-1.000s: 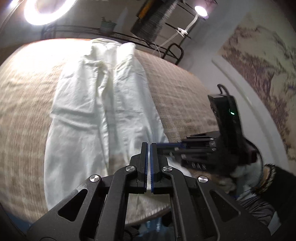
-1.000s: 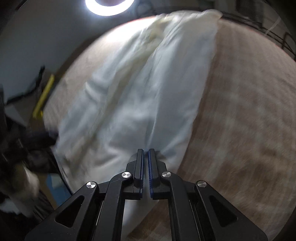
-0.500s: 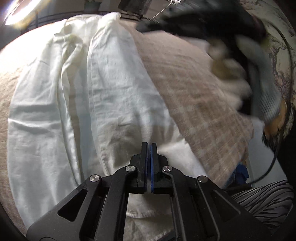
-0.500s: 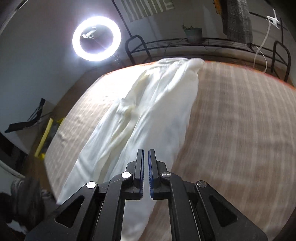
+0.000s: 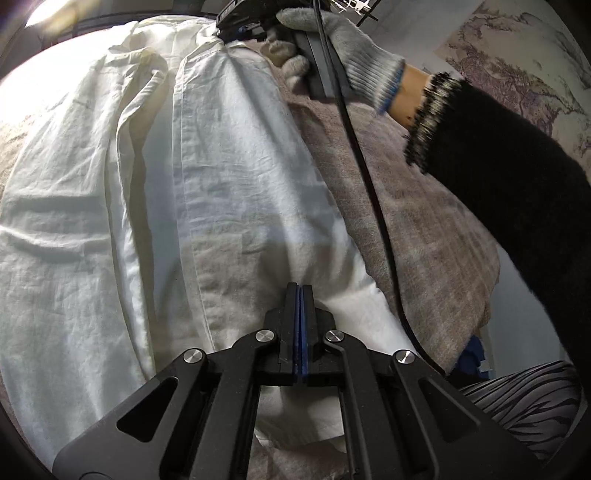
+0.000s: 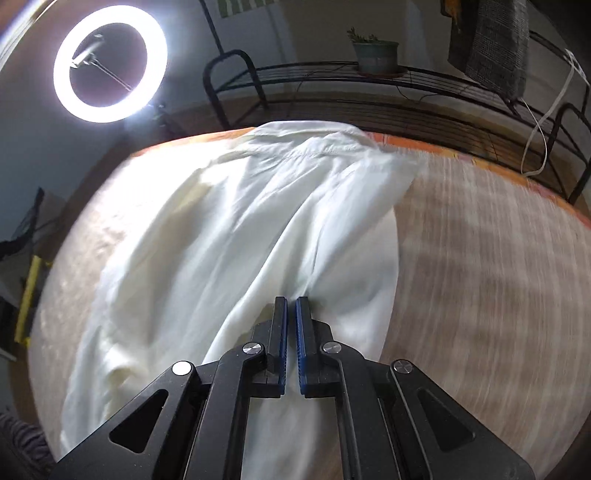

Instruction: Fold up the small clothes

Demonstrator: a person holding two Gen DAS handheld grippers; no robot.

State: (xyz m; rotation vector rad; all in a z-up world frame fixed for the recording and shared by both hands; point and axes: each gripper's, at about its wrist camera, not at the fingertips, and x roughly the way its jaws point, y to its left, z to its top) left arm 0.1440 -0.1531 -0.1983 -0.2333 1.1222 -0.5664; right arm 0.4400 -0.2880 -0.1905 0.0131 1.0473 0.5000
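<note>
Your left claw (image 5: 299, 290) is pressed together with nothing between its pads, low in the frame centre, over the near part of the white garment (image 5: 155, 206). The garment lies spread along the beige checked tabletop (image 5: 424, 221), from bottom to top of the frame. Your right claw (image 6: 290, 301) is also closed and empty, above the cloth's right half. No writing can be read anywhere.

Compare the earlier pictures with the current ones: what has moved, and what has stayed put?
The right gripper has swung from beside the left gripper to the white garment's far end. Nothing was grasped. Both grippers stay shut; the garment still lies spread on the checked cloth.
</note>
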